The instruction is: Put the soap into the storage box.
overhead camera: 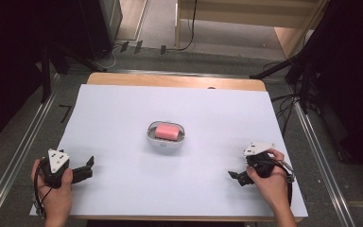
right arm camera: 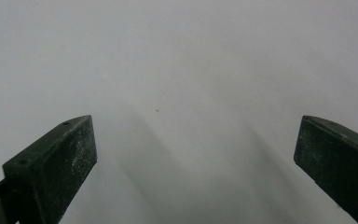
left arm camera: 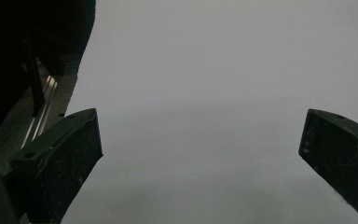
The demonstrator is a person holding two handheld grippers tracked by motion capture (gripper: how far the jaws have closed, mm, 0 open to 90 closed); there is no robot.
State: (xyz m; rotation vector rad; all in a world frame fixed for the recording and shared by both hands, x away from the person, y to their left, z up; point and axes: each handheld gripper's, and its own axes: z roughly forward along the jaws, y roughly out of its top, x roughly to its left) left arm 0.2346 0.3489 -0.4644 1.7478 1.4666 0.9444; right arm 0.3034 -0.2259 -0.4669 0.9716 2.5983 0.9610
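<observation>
I hold both tongs open, left [overhead camera: 89,165] and right [overhead camera: 232,176], low on the worktop [overhead camera: 113,118]. A pink soap [overhead camera: 167,131] lies in a dish [overhead camera: 151,137] mid-worktop; likely slippery, so grip its long sides.

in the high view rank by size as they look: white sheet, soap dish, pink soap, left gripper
1. white sheet
2. left gripper, though it sits nearer the camera, so its lead over the dish is unsure
3. soap dish
4. pink soap

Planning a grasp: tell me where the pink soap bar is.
In the high view, the pink soap bar lies in the white dish at table centre, between both grippers.
</observation>
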